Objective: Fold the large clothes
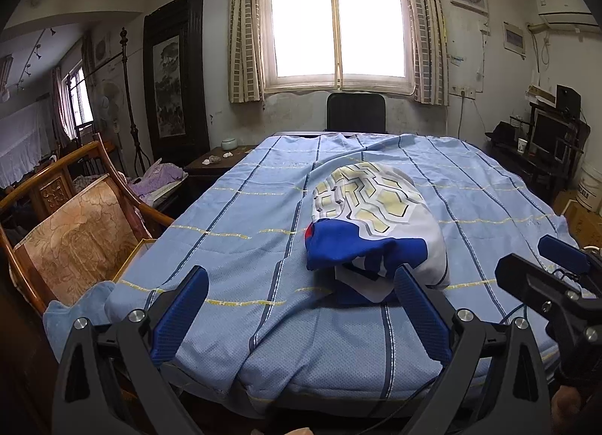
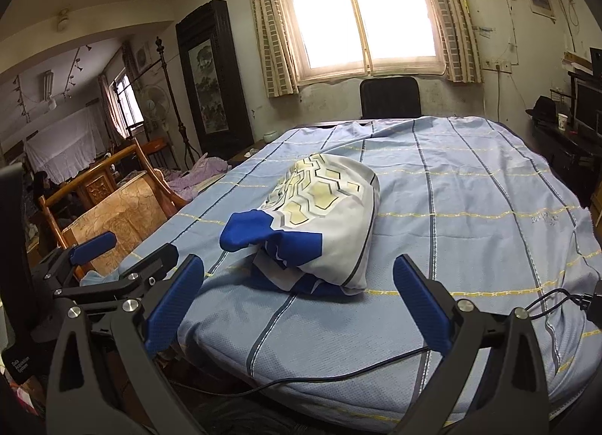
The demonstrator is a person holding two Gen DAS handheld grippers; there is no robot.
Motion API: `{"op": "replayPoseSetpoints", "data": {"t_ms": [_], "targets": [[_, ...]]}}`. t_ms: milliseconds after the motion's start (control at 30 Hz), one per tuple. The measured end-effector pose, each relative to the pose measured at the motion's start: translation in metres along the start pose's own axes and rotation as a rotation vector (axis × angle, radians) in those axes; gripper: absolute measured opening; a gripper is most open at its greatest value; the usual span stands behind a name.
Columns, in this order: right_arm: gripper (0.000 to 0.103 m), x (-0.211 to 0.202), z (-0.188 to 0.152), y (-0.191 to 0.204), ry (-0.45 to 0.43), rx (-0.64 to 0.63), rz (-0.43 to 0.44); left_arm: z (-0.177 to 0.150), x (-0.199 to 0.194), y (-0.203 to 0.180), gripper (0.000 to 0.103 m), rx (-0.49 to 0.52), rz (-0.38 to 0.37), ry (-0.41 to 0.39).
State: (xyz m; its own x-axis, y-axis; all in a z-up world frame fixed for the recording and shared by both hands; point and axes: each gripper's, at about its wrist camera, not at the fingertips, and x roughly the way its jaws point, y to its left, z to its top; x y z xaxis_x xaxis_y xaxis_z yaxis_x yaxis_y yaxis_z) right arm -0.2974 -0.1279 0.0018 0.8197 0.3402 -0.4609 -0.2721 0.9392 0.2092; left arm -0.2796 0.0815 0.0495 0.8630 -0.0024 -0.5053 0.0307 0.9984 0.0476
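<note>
A white garment (image 1: 380, 216) with a yellow and grey hexagon print and blue parts lies bunched in a heap on the blue striped bedspread (image 1: 233, 216). The right wrist view shows the same garment (image 2: 320, 216) near the front middle of the bedspread (image 2: 470, 190). My left gripper (image 1: 301, 284) is open just short of the heap's near edge, its fingers empty. My right gripper (image 2: 299, 277) is open too, low over the front of the bed, the heap just beyond its fingertips. Each gripper shows in the other's view: the right one (image 1: 541, 265) at the right edge, the left one (image 2: 124, 250) at the left.
A wooden chair (image 1: 75, 231) with a patterned back stands at the bed's left. A black chair (image 1: 355, 111) sits under the window at the far end. A dark desk (image 2: 572, 141) with a cup stands on the right. A black cable (image 2: 338, 378) trails over the bed's front edge.
</note>
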Motion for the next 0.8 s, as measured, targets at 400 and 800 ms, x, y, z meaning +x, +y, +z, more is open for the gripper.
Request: {"op": "replayPoseSetpoints", "data": {"t_ms": [400,800], "targets": [[0.098,0.0004,-0.0034,0.0002,0.008,0.008,0.026,-0.0019,-0.0009,-0.0033,0.099,0.012,-0.013,0.007],[0.098,0.0002,-0.0040,-0.0016,0.013,0.016,0.042,-0.0030,-0.0005,-0.0065,0.099,0.015,-0.016,0.013]]}}
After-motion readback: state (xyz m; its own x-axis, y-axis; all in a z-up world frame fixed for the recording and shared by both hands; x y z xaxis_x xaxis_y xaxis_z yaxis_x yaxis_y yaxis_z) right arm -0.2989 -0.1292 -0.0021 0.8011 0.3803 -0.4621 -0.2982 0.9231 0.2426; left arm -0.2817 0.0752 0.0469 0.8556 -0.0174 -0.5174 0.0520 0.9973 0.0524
